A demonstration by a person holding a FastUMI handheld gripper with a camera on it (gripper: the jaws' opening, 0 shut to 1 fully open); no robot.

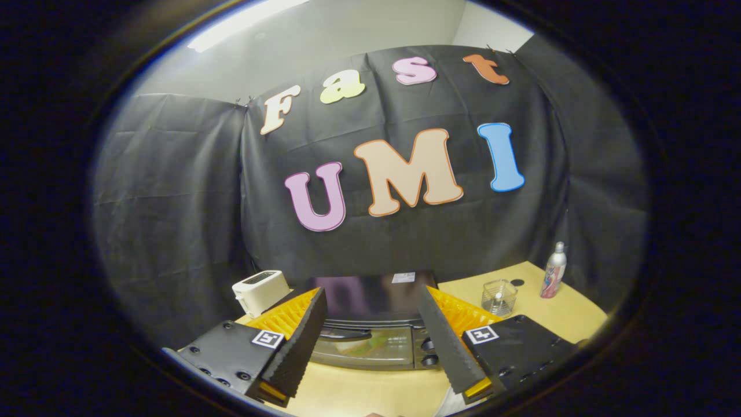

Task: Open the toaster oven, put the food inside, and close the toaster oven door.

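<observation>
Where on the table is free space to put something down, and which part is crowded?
Bare table lies right of the toaster oven, in front of the glass jar and the bottle. Another bare strip lies before the oven door, below the open gripper. The left is crowded: the white toaster stands close beside the oven.

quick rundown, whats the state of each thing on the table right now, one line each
toaster oven: door shut, handle across its top edge, something greenish seen through the glass
gripper: open, fingers spread wide above the oven, holding nothing
pop-up toaster: upright, beyond the left finger, slots look empty
glass cup: upright, beyond the right finger; contents unclear
bottle: upright, capped, past the cup
table: bare wood between the things
</observation>
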